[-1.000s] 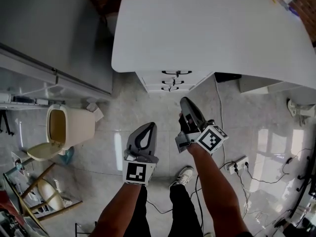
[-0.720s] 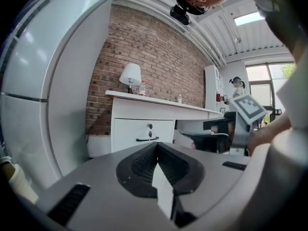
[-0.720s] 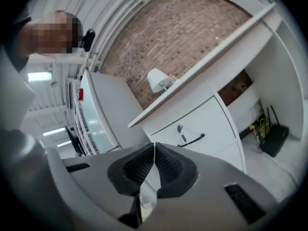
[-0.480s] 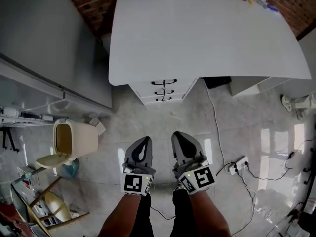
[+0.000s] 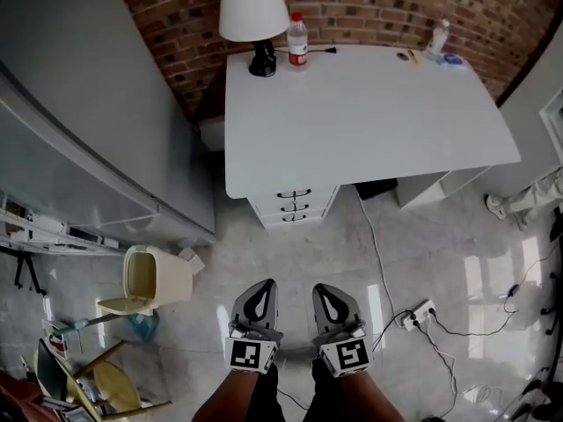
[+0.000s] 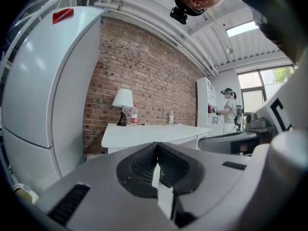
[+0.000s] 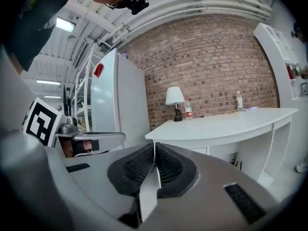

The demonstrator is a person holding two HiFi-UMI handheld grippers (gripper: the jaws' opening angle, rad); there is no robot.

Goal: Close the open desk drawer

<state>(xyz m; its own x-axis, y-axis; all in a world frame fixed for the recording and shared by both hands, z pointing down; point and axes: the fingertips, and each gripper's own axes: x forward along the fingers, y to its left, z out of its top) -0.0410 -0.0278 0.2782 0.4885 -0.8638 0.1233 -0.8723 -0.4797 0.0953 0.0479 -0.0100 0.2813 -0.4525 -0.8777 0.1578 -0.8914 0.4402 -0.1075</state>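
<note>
grippers: left gripper [image 5: 261, 287] and right gripper [image 5: 325, 288] are both riding with jaws pressed together, nothing between them. Looks like idling, not reaching.
stance: both are hanging side by side near the person's body, well apart from the desk [image 5: 378, 121], so I'd say standing off.
drawer stack [image 5: 295, 207]: sitting under the desk's near left corner. All three fronts are looking flush, so I'm judging the task done.
lamp [image 5: 253, 16]: standing at the back corner, not interfering.

Three drawers [image 5: 295, 207], two bottles [image 5: 297, 42] (and one lamp [image 5: 252, 11]).
</note>
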